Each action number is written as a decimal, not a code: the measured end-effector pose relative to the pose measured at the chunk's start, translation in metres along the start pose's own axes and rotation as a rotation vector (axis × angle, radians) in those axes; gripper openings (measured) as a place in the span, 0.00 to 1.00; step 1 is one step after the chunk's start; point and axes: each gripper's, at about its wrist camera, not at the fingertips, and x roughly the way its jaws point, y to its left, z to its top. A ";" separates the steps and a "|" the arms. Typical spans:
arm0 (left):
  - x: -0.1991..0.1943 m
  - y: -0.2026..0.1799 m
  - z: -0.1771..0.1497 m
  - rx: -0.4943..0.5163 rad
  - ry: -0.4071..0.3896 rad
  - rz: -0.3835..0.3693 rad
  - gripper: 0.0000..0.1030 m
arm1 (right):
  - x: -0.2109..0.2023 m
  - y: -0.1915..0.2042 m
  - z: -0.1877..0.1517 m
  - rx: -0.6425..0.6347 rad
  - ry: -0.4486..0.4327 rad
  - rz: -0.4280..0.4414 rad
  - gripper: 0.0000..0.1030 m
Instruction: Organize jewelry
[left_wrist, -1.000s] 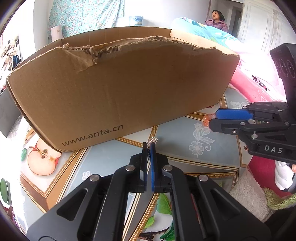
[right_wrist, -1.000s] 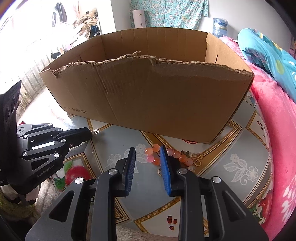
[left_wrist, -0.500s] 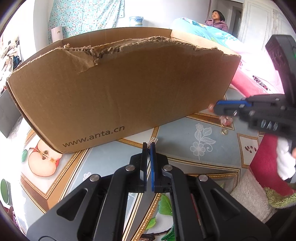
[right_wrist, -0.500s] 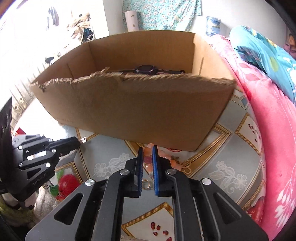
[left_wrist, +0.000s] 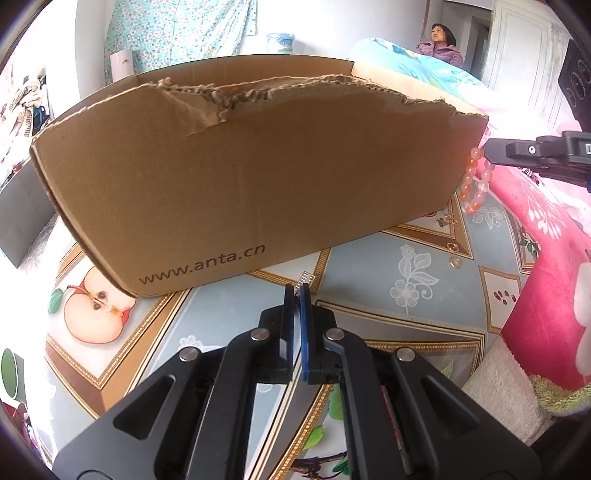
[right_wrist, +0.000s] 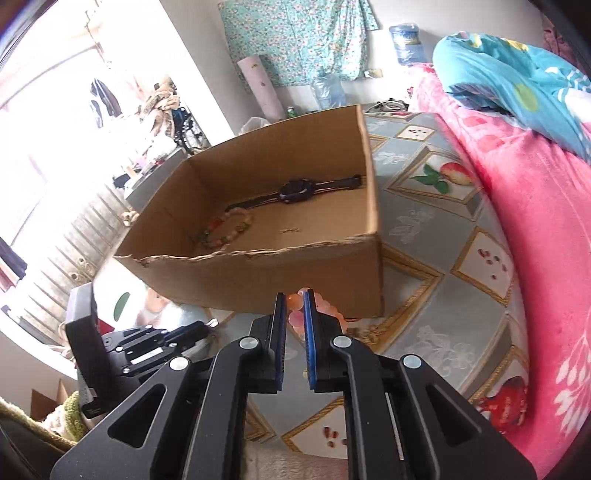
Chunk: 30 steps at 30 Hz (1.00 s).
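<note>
An open cardboard box stands on the fruit-patterned table; a black watch and a pale bead bracelet lie inside it. My right gripper is shut on an orange-pink bead bracelet. In the left wrist view that bracelet dangles off the table from the right gripper, beside the box's right corner. My left gripper is shut low in front of the box, with a small silver piece sticking out of its tips.
Small gold pieces, a ring and a clear bead lie on the table right of the box. A pink blanket borders the table's right side. A person sits at the back.
The right gripper closed on the orange-pink bracelet and lifted it off the table, up toward the box's right corner. The left gripper stayed still and shut.
</note>
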 end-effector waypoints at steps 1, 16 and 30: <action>-0.001 0.001 -0.001 -0.001 0.000 0.005 0.02 | 0.004 0.007 0.001 0.009 0.010 0.048 0.09; -0.011 0.020 -0.009 -0.053 -0.004 0.042 0.02 | 0.050 0.012 -0.026 0.008 0.167 -0.039 0.12; -0.010 0.020 -0.010 -0.052 -0.004 0.041 0.02 | 0.026 -0.015 -0.046 -0.060 0.165 -0.218 0.26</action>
